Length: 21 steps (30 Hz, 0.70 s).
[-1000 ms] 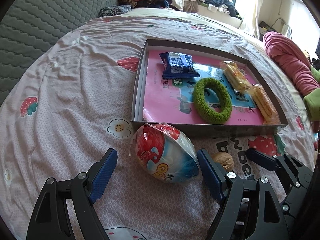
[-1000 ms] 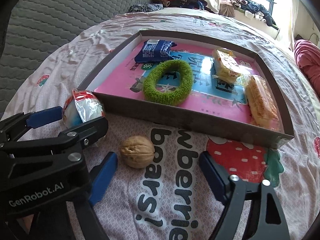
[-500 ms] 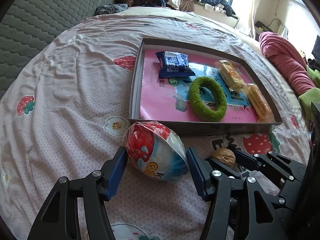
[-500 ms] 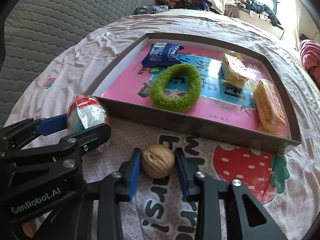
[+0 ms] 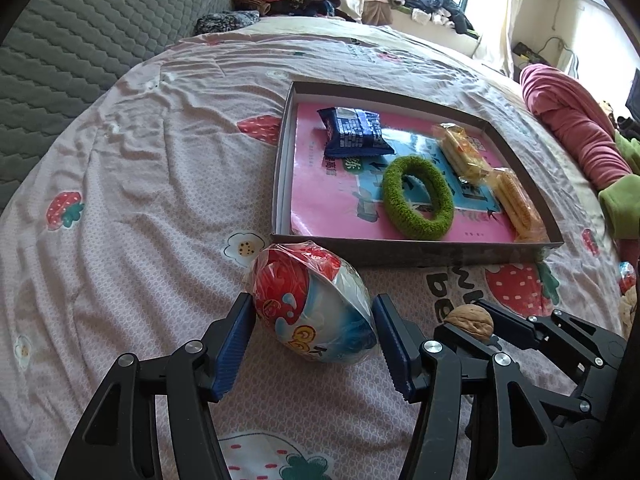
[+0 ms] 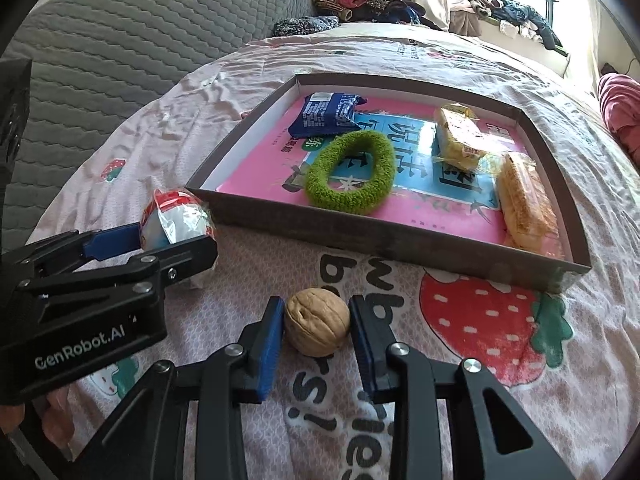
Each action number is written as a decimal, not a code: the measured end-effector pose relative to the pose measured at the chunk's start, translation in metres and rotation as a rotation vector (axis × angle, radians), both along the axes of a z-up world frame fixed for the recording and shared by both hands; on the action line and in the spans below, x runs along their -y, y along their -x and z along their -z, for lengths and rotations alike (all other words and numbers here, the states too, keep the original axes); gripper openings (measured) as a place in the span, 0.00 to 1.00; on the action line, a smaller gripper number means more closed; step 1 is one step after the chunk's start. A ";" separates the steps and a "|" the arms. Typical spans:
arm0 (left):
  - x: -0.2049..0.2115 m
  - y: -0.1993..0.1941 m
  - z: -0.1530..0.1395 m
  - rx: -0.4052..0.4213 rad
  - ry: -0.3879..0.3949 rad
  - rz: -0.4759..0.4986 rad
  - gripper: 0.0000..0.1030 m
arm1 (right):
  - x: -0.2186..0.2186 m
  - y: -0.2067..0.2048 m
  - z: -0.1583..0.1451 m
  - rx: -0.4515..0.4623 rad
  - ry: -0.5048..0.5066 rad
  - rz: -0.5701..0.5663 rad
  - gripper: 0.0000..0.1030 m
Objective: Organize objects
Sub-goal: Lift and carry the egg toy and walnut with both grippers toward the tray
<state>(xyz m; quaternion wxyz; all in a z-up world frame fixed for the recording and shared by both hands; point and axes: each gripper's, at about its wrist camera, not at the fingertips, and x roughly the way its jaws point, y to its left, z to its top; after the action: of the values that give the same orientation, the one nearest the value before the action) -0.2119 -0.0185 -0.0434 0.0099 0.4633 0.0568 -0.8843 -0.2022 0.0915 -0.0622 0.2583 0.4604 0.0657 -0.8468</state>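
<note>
Now we have our left gripper (image 5: 314,326) clamped on the wrapped egg-shaped toy (image 5: 312,312), and our right gripper (image 6: 316,326) clamped on the walnut (image 6: 317,327); both sit between blue pads on the strawberry bedsheet (image 5: 140,200), just before the cardboard tray (image 6: 400,248).

Wrapped red-white egg (image 5: 312,312) and walnut (image 6: 317,322) on bedsheet, before box (image 6: 400,246).

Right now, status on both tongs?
Left tongs shut on wrapped egg toy. Right tongs shut on walnut. Both still on bedspread; box wall ahead.
</note>
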 end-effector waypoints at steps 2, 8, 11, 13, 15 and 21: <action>0.000 -0.003 -0.002 -0.002 0.004 0.000 0.60 | -0.001 -0.003 -0.003 -0.001 0.001 0.001 0.33; -0.001 -0.014 -0.013 -0.010 0.020 -0.001 0.60 | -0.008 -0.014 -0.015 -0.011 0.005 0.011 0.33; -0.002 -0.019 -0.018 -0.016 0.023 0.002 0.60 | -0.013 -0.019 -0.021 -0.016 0.006 0.018 0.33; -0.004 -0.024 -0.023 -0.021 0.025 0.004 0.60 | -0.015 -0.022 -0.024 -0.017 0.006 0.021 0.33; -0.006 -0.027 -0.027 -0.026 0.025 0.005 0.60 | -0.019 -0.026 -0.028 -0.020 0.006 0.024 0.33; -0.017 -0.040 -0.040 -0.038 0.036 0.020 0.60 | -0.029 -0.037 -0.038 -0.029 0.003 0.036 0.33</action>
<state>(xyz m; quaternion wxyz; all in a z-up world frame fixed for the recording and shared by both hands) -0.1716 -0.0018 -0.0033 0.0086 0.4468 0.0363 -0.8938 -0.1650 0.1203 -0.0239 0.2427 0.4486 0.0596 -0.8581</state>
